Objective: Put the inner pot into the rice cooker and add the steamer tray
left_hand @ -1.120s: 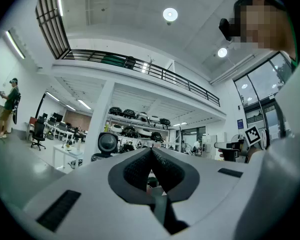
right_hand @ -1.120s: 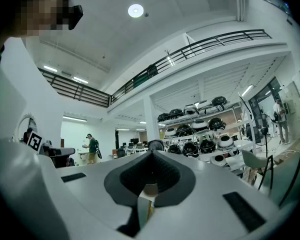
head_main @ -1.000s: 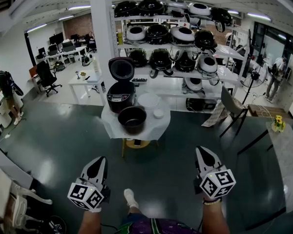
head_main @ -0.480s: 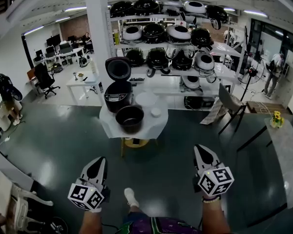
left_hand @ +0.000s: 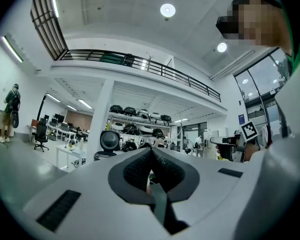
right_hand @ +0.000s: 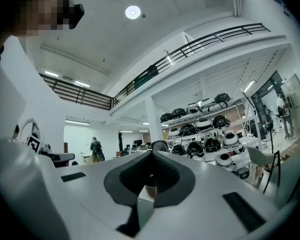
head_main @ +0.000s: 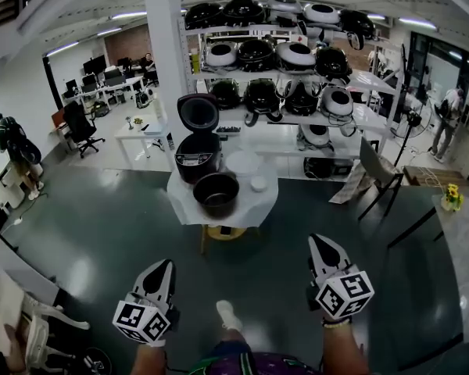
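Observation:
On a small white-draped table (head_main: 259, 208) ahead stands a black rice cooker (head_main: 196, 153) with its lid up. The dark inner pot (head_main: 216, 194) sits on the cloth in front of it, and a white steamer tray (head_main: 241, 162) lies to the cooker's right, beside a small white cup (head_main: 258, 183). My left gripper (head_main: 166, 266) and right gripper (head_main: 317, 243) are held low over the dark floor, well short of the table, both shut and empty. The cooker's raised lid (left_hand: 110, 140) also shows far off in the left gripper view.
White shelves (head_main: 359, 116) behind the table carry several rice cookers. A white pillar (head_main: 162, 45) rises just left of the cooker. A folding chair (head_main: 373, 170) stands to the right, and desks with office chairs and a person (head_main: 14, 151) are at the left. My foot (head_main: 228, 315) shows between the grippers.
The table and shelves sit slightly lower and nearer in the head view than before. Both grippers stay shut and keep their places at the bottom of the view.

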Tool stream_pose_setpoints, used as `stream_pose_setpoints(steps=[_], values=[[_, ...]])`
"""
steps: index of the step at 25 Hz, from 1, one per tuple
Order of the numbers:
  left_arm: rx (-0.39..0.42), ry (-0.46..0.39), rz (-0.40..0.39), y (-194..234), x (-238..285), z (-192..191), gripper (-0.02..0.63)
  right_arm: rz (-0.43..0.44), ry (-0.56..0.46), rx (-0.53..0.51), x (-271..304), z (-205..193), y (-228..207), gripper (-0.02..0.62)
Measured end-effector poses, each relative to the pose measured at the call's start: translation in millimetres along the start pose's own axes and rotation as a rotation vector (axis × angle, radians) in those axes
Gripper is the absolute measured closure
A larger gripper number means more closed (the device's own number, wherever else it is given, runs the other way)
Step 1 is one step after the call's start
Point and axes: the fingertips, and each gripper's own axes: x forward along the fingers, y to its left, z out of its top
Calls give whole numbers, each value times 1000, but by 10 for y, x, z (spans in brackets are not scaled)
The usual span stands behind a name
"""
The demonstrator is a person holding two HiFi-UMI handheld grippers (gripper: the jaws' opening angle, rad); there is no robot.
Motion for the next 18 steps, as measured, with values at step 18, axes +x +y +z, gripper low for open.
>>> stream_pose_setpoints(steps=[18], values=[[-2, -32, 67, 1273, 1638, 156, 584, 44, 46, -75, 1935, 151, -523, 589]])
